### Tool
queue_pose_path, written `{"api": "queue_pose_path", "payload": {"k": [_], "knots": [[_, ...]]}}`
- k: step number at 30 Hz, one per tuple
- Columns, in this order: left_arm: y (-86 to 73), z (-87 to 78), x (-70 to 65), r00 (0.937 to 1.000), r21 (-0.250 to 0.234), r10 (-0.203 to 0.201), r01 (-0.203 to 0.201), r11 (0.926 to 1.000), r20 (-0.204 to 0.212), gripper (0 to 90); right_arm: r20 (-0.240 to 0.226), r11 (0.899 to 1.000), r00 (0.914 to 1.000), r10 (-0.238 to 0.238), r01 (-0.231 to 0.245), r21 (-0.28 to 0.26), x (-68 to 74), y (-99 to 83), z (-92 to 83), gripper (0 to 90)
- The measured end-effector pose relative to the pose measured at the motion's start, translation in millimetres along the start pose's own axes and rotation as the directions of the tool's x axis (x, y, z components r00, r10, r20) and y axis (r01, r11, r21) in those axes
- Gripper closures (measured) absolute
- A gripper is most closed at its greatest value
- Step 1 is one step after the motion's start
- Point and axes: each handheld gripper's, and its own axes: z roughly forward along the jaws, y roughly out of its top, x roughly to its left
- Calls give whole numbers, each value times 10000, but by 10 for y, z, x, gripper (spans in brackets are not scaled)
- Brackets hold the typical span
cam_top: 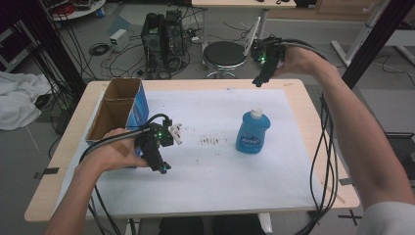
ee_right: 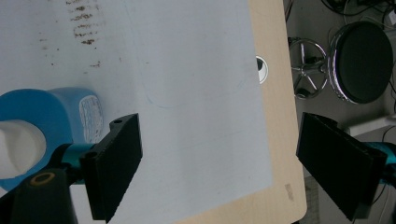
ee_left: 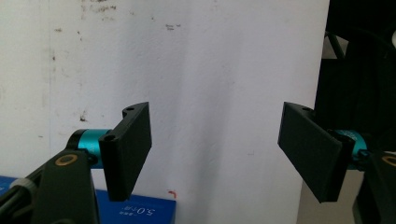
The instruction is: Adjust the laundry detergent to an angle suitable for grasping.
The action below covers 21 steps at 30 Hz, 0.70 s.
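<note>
A blue bottle (cam_top: 253, 132) with a white cap stands upright right of centre on the white sheet (cam_top: 215, 171). In the right gripper view the bottle (ee_right: 51, 116) lies at the lower left, beside the left jaw. My right gripper (cam_top: 258, 81) hangs open in the air over the table's far edge, behind the bottle; nothing is between its jaws (ee_right: 219, 158). My left gripper (cam_top: 163, 168) is low over the sheet at the left, next to the blue-sided cardboard box (cam_top: 120, 110). It is open and empty (ee_left: 215, 149), pointing at bare sheet.
Brown specks (cam_top: 210, 141) mark the sheet between the box and the bottle. A corner of the box (ee_left: 135, 212) shows under the left jaw. Behind the table stand a black stool (cam_top: 225, 54), a computer tower (cam_top: 164, 36) and loose cables. The table's wooden edge (ee_right: 275, 140) runs beside the sheet.
</note>
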Motion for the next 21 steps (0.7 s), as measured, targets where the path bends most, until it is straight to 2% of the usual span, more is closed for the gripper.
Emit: {"api": "queue_pose_path", "payload": {"k": [1,2,14,21], "knots": [[-1,2,0,10000,-25,-13,13,10000,-18,260,-2,10000,10000,96,-96,24,7,-2,-4,136],[-3,4,-1,10000,-59,-31,31,10000,-22,260,16,10000,10000,-21,21,79,0,-7,-12,136],[-21,13,35,9999,-94,-81,81,9999,-74,260,107,9999,9999,1,-2,135,21,-4,-32,136],[-42,-4,23,9998,-141,-171,170,9998,-72,260,5,9998,10000,31,-31,195,31,25,-1,136]]}}
